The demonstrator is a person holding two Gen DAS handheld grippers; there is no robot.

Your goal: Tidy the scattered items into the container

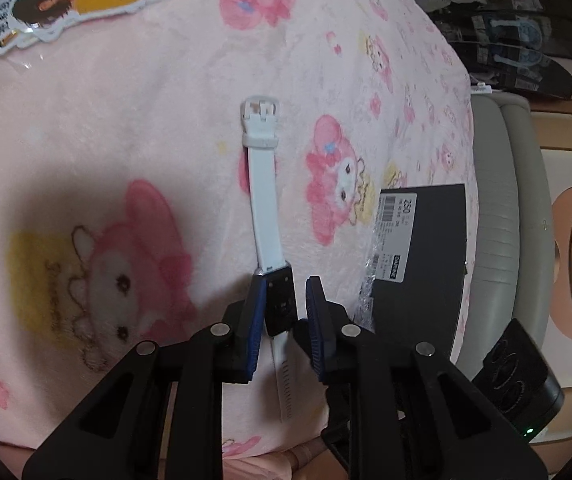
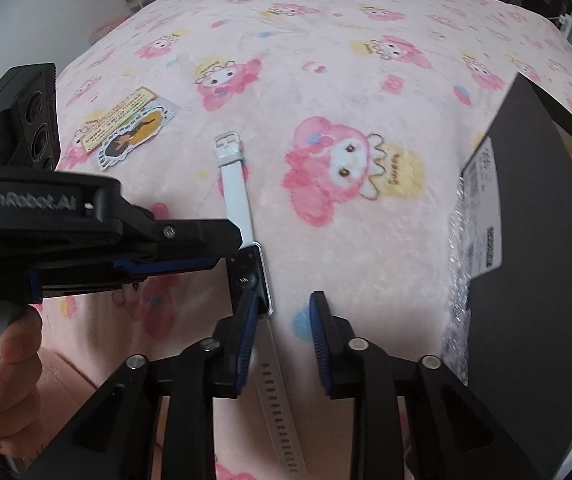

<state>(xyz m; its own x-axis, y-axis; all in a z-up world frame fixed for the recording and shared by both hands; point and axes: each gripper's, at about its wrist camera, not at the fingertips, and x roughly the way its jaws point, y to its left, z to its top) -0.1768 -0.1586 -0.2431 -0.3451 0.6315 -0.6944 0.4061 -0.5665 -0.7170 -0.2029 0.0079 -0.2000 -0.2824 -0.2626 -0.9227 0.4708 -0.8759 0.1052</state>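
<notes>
Watch [image 1: 268,216] between parted left jaws, right jaws apart, black box [image 1: 426,264] beside

I see a pink cartoon-print blanket [image 1: 125,128], white-strapped watch [image 1: 263,200] ahead of my gripper, sticker [image 1: 69,4] far left, black box [image 1: 426,264] right.

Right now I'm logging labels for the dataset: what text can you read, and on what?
"GenRobot.AI": left gripper body.
"250": white label on the black box; its other print is too small.
"Sweet": blanket print.
Sticker text: too small to read.
</notes>
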